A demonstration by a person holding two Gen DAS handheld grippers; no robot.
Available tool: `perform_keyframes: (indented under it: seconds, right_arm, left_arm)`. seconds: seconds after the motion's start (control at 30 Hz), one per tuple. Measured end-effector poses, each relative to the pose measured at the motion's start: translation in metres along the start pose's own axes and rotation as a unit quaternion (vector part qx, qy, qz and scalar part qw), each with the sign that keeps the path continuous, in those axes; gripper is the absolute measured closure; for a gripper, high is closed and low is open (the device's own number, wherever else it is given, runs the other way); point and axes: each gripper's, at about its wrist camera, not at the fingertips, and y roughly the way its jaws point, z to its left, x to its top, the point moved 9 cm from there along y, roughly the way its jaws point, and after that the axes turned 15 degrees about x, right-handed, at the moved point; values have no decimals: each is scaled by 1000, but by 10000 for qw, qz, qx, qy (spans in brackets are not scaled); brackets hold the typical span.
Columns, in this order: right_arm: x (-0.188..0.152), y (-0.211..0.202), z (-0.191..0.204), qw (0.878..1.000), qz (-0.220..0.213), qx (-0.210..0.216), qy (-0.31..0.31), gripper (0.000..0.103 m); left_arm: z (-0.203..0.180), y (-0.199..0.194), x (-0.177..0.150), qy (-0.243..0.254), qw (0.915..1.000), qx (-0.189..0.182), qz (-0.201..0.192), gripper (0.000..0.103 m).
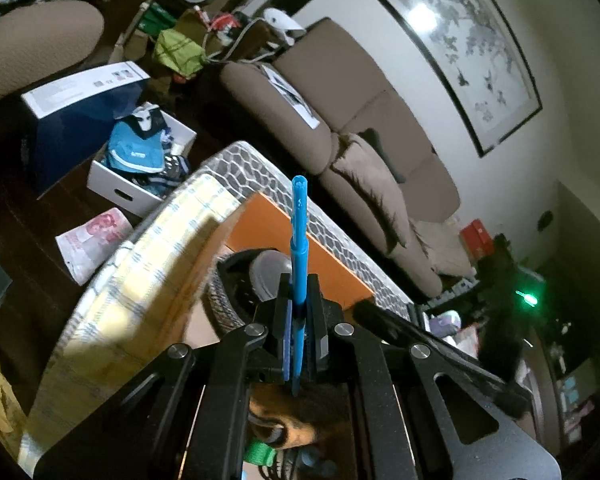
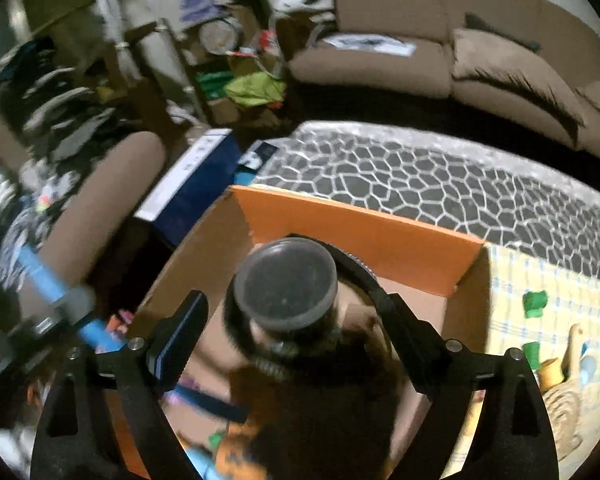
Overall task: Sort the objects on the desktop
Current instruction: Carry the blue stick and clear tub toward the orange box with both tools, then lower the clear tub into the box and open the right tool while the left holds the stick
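Tongs (image 1: pixel 298 312) in the left hand are clamped tight on a blue pen (image 1: pixel 299 240), its shaft pointing up and away past the tips, probably carried that way so it can be dropped into the orange cardboard box (image 2: pixel 364 236) just beyond. The right tongs (image 2: pixel 300 336) stand wide apart over that box, with a dark jar with a grey lid (image 2: pixel 286 284) between the pads; I cannot tell whether they touch it, so it looks either just released or about to be taken. Farther right, green bits (image 2: pixel 534 303) lie on the yellow checked cloth (image 2: pixel 512 280) on the counter (image 2: pixel 420 176).
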Motion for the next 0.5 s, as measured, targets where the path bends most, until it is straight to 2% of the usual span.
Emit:
perform_keyframes:
  seconds: [0.17, 0.3, 0.37, 0.43, 0.5]
  right_arm:
    - [-27, -29, 25, 9968, 213, 211, -747, 13]
    - [-48, -34, 38, 9904, 468, 108, -1299, 21]
    - [-54, -34, 39, 9882, 491, 60, -1450, 28]
    - [-57, -32, 37, 9879, 524, 73, -1459, 44]
    - [-59, -30, 33, 9888, 539, 139, -1386, 52]
  left_arm:
    - [-25, 4, -12, 166, 9996, -205, 126, 98]
    - [-49, 5, -24, 303, 9984, -413, 248, 97]
    - [-60, 3, -28, 378, 9979, -470, 248, 96]
    - [-69, 2, -31, 430, 9973, -541, 255, 95]
    - [-79, 0, -33, 473, 9966, -619, 255, 95]
